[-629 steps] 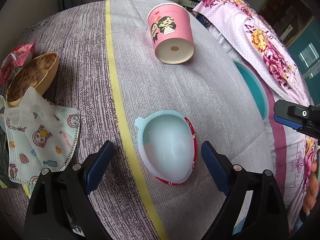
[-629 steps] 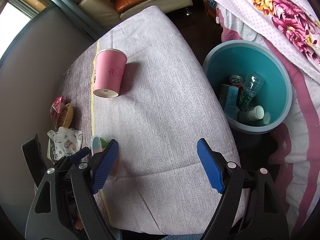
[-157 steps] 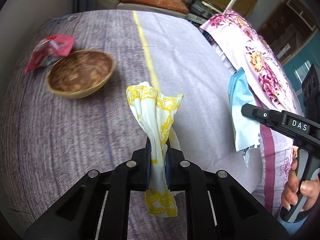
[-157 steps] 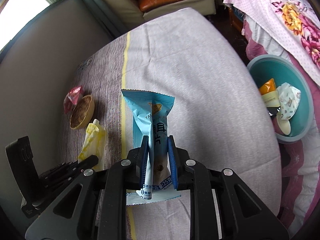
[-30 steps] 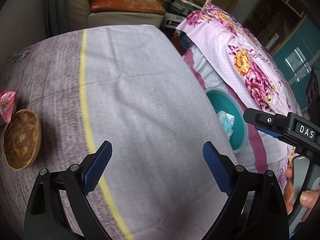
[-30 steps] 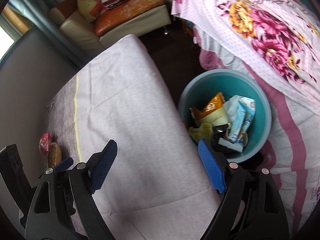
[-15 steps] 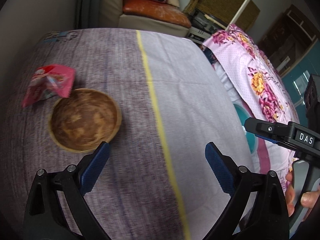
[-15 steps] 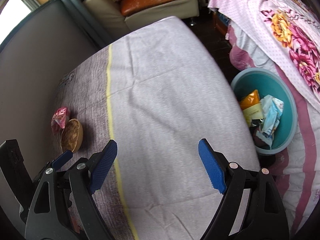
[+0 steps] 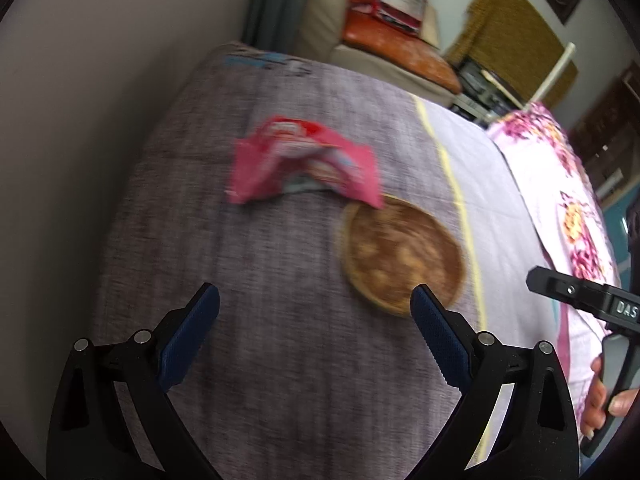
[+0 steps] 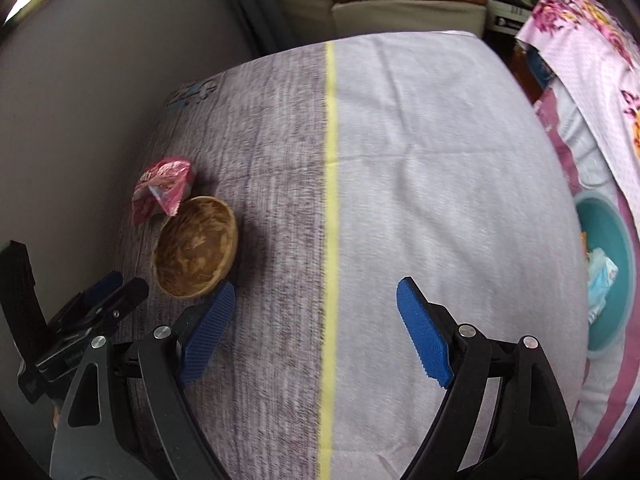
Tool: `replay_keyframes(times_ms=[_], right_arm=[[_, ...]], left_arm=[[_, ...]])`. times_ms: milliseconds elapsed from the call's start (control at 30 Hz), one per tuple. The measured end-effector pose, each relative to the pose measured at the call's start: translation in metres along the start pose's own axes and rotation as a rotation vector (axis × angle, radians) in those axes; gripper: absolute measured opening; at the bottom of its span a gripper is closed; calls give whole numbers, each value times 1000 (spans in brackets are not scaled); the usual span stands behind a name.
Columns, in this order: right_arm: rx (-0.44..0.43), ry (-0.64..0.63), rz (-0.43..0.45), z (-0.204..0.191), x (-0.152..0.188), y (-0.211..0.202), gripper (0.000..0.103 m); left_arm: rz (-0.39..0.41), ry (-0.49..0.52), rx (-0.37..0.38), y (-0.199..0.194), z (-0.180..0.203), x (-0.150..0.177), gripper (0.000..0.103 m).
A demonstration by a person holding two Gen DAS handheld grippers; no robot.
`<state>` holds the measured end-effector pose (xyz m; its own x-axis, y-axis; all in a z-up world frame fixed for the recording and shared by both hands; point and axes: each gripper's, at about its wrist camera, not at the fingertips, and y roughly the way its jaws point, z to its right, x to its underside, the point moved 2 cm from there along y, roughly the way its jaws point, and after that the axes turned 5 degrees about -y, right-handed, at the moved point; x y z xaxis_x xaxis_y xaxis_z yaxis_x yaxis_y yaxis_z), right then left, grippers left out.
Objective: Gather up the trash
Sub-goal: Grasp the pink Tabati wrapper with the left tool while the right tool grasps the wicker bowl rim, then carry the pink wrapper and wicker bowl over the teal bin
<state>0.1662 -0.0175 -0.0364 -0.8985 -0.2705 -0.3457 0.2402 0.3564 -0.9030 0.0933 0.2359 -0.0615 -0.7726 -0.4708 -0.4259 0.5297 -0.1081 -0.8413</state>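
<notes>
A crumpled pink snack wrapper (image 9: 304, 160) lies on the grey part of the tablecloth, its corner over the rim of a brown wooden bowl (image 9: 400, 256). My left gripper (image 9: 314, 332) hovers open and empty just short of both. In the right wrist view the wrapper (image 10: 162, 190) and bowl (image 10: 196, 246) sit at the left. My right gripper (image 10: 316, 332) hangs open and empty over the yellow stripe (image 10: 330, 200). The teal bin (image 10: 608, 280) with collected trash shows at the right edge.
A grey wall runs along the table's left side. A sofa with an orange cushion (image 9: 396, 48) stands behind the table. A pink floral bedspread (image 10: 592, 40) lies to the right, above the bin. A hand (image 9: 600, 396) holds the right gripper's handle.
Both grippers have swept left across the table, away from the bin. The wrapper and bowl now sit ahead of my left gripper, and the bin has slid to the right edge.
</notes>
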Motion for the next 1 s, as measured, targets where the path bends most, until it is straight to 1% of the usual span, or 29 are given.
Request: replay_keyframes(times_ms=[33,67,100,167,333,500,533,567,600,633,700,800,833,867,900,933,1000], right_arm=[[-14,1,-13,-5,-3,6,79],[-21,-2,-23,-9,-7,11,77],[-24,-6,-28,-13,-9,15,68],[-38,-10,-54,-22,-14,27,57],[-61,-17,-89,-40,-19,50,52],[-85,-3,-115,-48,-25,72,44],[-91,-4,-116,-50,-26,75,41],[-98,-9,-118,-52,-26,77,30],[-105,-19,-119,-54,-26,79,16],[-103,-26,-117,-54,-26,80,11],[-89,-57,-93,-56,-25,78,7],[-88,-71,-71,-54,-25,71,5],[-81,-75,-65,-54,-25,69,5],[-75,-78,-57,-52,-25,66,5],[-74,-78,-53,-49,-26,64,5],[-71,-78,-49,-47,-26,61,5],[-67,-71,-41,-39,-24,57,5]], left_arm=[[1,-12,-8,1,-6,-2,96],[1,-23,-15,2,-12,-5,96],[1,-31,-21,3,-17,-7,96],[2,-40,-30,4,-23,-11,96],[-2,-51,-46,13,-39,-24,96],[6,-43,-54,22,-42,-42,96],[13,-35,-61,24,-41,-46,96],[17,-27,-66,26,-40,-49,96],[20,-15,-72,28,-39,-53,96],[20,-2,-77,33,-37,-59,96],[25,23,-85,38,-33,-64,96],[35,54,-92,45,-26,-71,95],[40,63,-94,46,-24,-72,86],[38,71,-94,48,-22,-72,81],[30,77,-88,51,-19,-73,65],[24,81,-89,54,-17,-73,39],[17,82,-94,57,-14,-71,38]])
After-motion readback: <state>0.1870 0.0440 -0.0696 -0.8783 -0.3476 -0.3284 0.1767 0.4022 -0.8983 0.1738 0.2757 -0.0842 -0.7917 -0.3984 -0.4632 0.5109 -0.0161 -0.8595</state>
